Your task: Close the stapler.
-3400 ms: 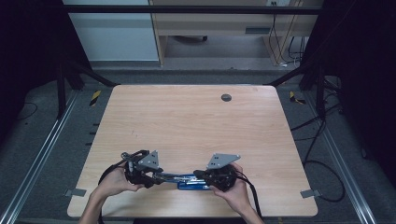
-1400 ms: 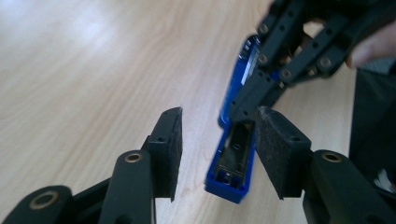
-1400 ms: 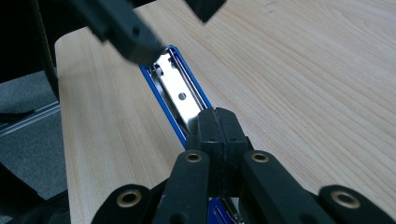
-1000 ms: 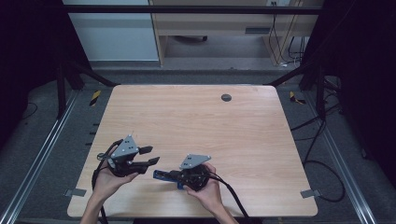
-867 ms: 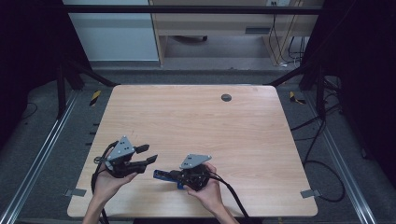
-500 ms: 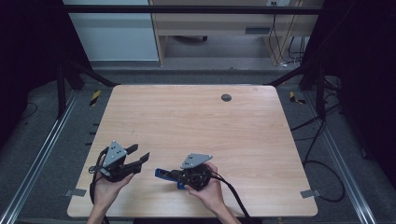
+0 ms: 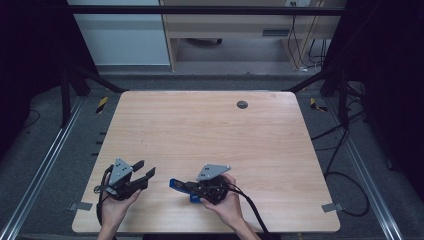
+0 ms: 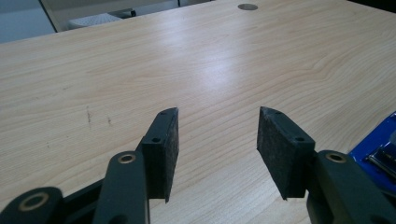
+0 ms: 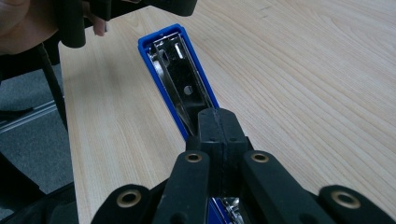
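Note:
A blue stapler [image 7: 176,184] lies open near the table's front edge, its metal magazine [image 9: 180,70] showing. My right gripper [image 7: 188,186] is shut on its rear part, the pads [image 9: 210,126] pressed together over the metal strip. My left gripper [image 7: 144,168] hovers low to the left of the stapler, apart from it. Its jaws have just been closing a little but stand open [image 8: 217,114] with only bare wood between the pads. The stapler's blue tip [image 8: 380,144] sits at the right edge of the left gripper view.
The wooden table [image 7: 210,130] has a round cable hole [image 7: 242,104] at the back middle. Metal rails run along both sides on the floor, with cables [image 7: 345,150] trailing at the right. A cabinet and desk stand behind the table.
My left gripper has let go of the stapler, drawn away to the left and sunk toward the front edge. The right gripper has stayed put with the stapler.

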`<state>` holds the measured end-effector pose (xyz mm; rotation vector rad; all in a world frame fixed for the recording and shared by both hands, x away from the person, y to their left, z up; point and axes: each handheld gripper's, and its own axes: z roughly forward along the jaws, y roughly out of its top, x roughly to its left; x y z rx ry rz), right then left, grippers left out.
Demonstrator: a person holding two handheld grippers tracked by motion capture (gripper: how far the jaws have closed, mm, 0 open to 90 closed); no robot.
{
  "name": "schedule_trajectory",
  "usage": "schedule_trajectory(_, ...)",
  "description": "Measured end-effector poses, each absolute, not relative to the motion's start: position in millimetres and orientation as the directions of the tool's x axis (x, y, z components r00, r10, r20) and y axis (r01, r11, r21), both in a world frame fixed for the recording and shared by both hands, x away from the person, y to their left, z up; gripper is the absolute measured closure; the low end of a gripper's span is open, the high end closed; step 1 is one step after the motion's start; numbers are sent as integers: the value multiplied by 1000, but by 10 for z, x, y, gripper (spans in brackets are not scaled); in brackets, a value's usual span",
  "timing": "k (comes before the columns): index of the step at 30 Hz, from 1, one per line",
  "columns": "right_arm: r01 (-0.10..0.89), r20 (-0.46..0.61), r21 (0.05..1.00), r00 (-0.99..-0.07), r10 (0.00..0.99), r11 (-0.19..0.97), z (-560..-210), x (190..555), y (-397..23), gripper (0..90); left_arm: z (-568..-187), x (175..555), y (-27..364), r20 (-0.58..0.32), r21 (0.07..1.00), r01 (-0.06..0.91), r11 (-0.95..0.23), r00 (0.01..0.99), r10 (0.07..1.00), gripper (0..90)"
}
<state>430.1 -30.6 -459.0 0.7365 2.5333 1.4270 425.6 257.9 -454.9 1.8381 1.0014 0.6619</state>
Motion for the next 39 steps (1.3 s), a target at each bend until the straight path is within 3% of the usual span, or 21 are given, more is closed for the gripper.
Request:
schedule_trajectory(14,343,111,836,-870,481,427,-4552,4284,-362,900,-4666,4292,2509,10,861,424,-282,540,841,440)
schedule_trajectory(39,350,99,833,-856,507,429,-4485,4239,-675,900,-4686,4300,2485,16,840,443,-313,557,831,444)
